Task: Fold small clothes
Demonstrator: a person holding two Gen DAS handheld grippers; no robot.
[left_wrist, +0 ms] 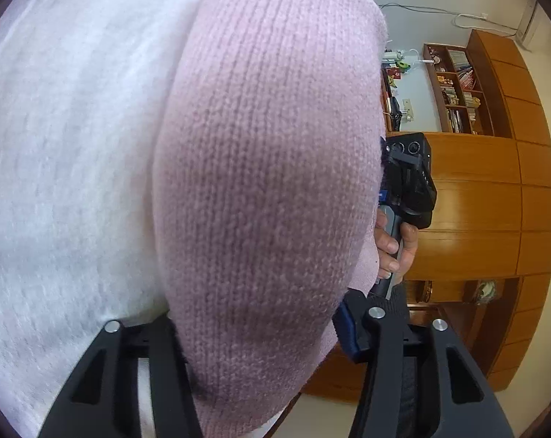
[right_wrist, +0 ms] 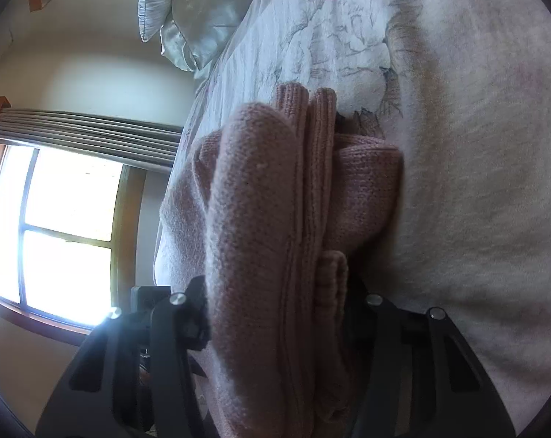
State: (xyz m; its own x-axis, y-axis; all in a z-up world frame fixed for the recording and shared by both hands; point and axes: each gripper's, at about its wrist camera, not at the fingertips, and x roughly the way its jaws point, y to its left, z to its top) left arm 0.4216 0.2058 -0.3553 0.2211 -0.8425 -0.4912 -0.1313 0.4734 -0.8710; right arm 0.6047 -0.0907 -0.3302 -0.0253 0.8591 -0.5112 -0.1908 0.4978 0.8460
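— Two claws, one garment: what does each have hold of?

— The left claw (left_wrist: 271,376) is clamped on a bulging fold of the pink knit garment (left_wrist: 268,168), which fills the gap between its black fingers (left_wrist: 165,372) and swells up over most of that view. Pale white fabric (left_wrist: 67,146) lies just beside the pink on the left.

— And the right one?

— The right claw (right_wrist: 279,357) grips the same knit, here stacked in several layers; the folded thickness runs straight between the fingers (right_wrist: 176,357), so they stand only as far apart as the bundle is thick.

— Where is the garment lying?

— Its far end rests on the bed's flower-printed cover (right_wrist: 348,36), with a pillow (right_wrist: 187,14) beyond it near the window (right_wrist: 56,226).

— Anything else of the rig in sight?

— From the left wrist, a hand (left_wrist: 395,248) wraps the handle of the other gripper's black body (left_wrist: 410,182), in front of a wooden cabinet (left_wrist: 494,200) with a bookshelf (left_wrist: 458,91) above.
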